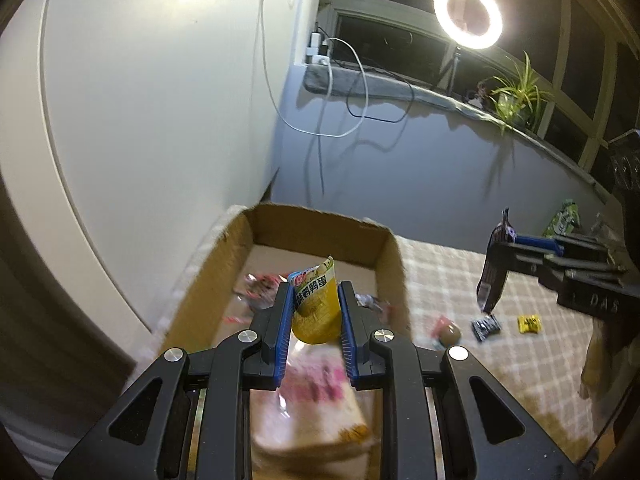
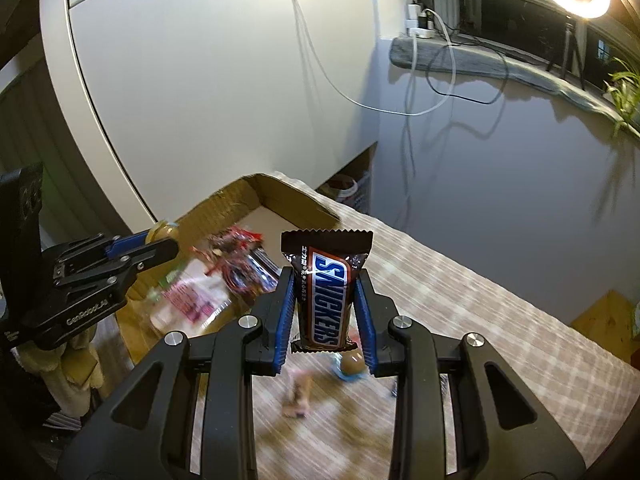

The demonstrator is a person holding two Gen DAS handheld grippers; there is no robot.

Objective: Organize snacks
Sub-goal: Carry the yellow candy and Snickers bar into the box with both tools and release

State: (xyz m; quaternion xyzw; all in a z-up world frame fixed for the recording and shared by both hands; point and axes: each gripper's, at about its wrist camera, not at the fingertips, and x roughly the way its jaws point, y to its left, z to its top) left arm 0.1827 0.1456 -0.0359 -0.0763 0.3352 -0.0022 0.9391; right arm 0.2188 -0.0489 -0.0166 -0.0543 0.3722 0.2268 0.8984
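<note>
My left gripper (image 1: 314,294) is shut on a yellow quail-egg snack packet (image 1: 316,304) and holds it over the open cardboard box (image 1: 316,226). The box holds several snacks, among them a pink-and-white bag (image 1: 316,396) and red wrappers (image 1: 260,286). My right gripper (image 2: 325,284) is shut on a brown Snickers bar (image 2: 326,292), held upright above the checked tablecloth (image 2: 460,312), right of the box (image 2: 288,196). The right gripper also shows in the left wrist view (image 1: 496,264), holding the bar (image 1: 494,272). The left gripper shows in the right wrist view (image 2: 160,240).
Loose on the cloth lie a round brown sweet (image 1: 450,334), a dark small wrapper (image 1: 486,326), a yellow sweet (image 1: 529,323) and a green packet (image 1: 564,220). A ring light (image 1: 467,14) and a plant (image 1: 516,92) stand on the window sill. White cables (image 1: 340,92) hang down the wall.
</note>
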